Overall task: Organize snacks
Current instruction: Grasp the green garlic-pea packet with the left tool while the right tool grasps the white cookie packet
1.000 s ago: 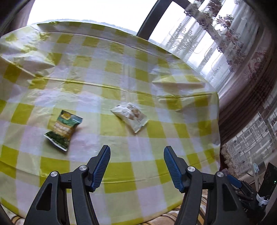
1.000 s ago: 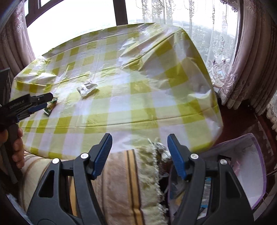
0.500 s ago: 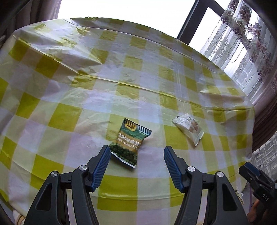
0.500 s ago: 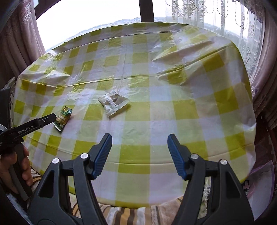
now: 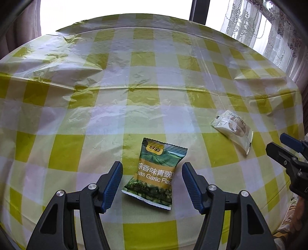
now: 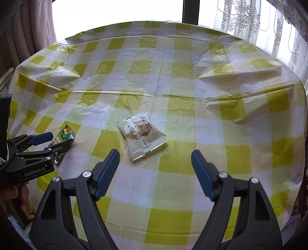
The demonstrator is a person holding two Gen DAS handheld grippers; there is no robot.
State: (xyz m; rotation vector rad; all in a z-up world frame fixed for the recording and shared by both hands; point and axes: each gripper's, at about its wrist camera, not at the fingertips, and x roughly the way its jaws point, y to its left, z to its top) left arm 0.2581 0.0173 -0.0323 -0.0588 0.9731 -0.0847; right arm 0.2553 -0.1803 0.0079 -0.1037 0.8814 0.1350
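Note:
A green packet of garlic peas lies flat on the yellow-and-white checked tablecloth. My left gripper hovers over it, open, a finger on each side of the packet and no pad touching it. A white snack packet lies further right on the cloth, also seen as the white packet. My right gripper is just short of it, its jaws opening, with only the packet's near corner between the fingertips. The right view shows the left gripper over the green packet.
The round table's cloth has raised creases toward the back. Lace curtains and a dark window post stand behind it. A hand holds the left gripper at the left edge.
Both grippers came forward and lower over the table. The green packet now sits between the left fingers, the white packet just ahead of the right ones. The right jaws have spread wider.

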